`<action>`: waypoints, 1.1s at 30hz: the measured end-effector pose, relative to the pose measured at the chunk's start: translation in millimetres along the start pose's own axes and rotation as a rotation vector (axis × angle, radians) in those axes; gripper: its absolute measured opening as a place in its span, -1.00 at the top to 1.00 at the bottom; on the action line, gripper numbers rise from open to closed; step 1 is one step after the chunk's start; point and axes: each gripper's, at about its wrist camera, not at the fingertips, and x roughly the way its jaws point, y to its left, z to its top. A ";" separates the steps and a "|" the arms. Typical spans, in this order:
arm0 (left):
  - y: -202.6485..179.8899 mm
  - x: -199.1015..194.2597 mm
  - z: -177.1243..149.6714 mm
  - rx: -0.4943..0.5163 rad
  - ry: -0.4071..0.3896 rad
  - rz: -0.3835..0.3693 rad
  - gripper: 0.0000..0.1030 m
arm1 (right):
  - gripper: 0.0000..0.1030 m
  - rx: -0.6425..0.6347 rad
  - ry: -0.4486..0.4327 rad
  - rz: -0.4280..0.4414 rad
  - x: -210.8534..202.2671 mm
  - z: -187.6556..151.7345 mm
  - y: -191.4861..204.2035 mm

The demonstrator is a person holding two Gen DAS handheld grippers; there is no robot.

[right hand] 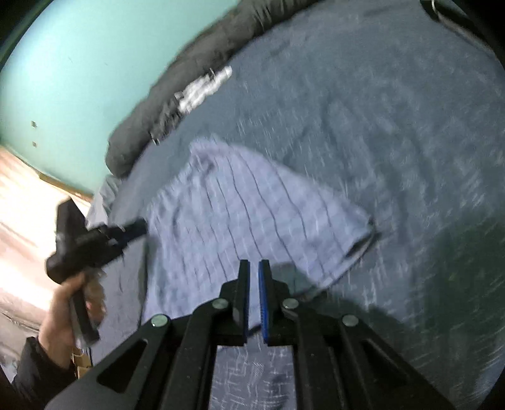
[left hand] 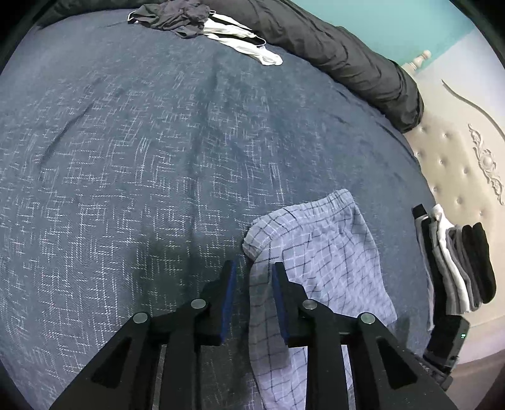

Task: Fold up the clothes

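A light blue checked garment (left hand: pixel 328 246) lies on the dark blue patterned bedspread (left hand: pixel 142 142), partly folded. My left gripper (left hand: pixel 254 268) stands over its left edge with the jaws apart. A strip of the fabric runs between the blue pads, which do not press on it. In the blurred right wrist view the same garment (right hand: pixel 252 202) lies flat, with the left gripper (right hand: pixel 140 227) held by a hand at its left edge. My right gripper (right hand: pixel 254 265) is shut over the garment's near edge. Whether it pinches the cloth I cannot tell.
A stack of folded black, grey and white clothes (left hand: pixel 457 261) sits at the bed's right edge by the tufted headboard (left hand: pixel 457 164). A heap of unfolded dark and white clothes (left hand: pixel 189 15) lies at the far side. A rolled dark duvet (left hand: pixel 331 47) lines the teal wall.
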 end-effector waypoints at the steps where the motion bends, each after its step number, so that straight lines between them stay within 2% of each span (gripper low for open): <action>1: -0.9 -0.1 -0.3 0.002 0.000 0.000 0.39 | 0.88 0.009 0.013 -0.014 1.8 -1.0 -3.4; 6: -4.2 0.3 -4.2 0.009 0.006 0.000 0.37 | 0.88 0.049 -0.021 -0.072 -13.0 0.5 -20.6; 11: -1.4 3.6 -2.8 -0.011 0.003 0.001 0.17 | 0.88 0.046 -0.044 -0.024 -15.3 0.9 -14.0; 19: 16.7 20.1 10.3 -0.144 0.002 -0.121 0.17 | 0.88 0.081 -0.064 -0.002 -18.4 3.9 -24.5; 22: 18.3 25.8 12.9 -0.164 0.004 -0.149 0.17 | 0.88 0.081 -0.068 0.002 -17.8 5.0 -25.5; 29: 14.4 38.6 14.5 -0.128 0.040 -0.123 0.17 | 0.88 0.020 -0.076 -0.089 -19.6 5.2 -24.5; 33: 10.7 37.7 20.0 -0.099 0.037 -0.112 0.17 | 0.86 -0.029 -0.092 -0.139 -28.0 14.5 -10.6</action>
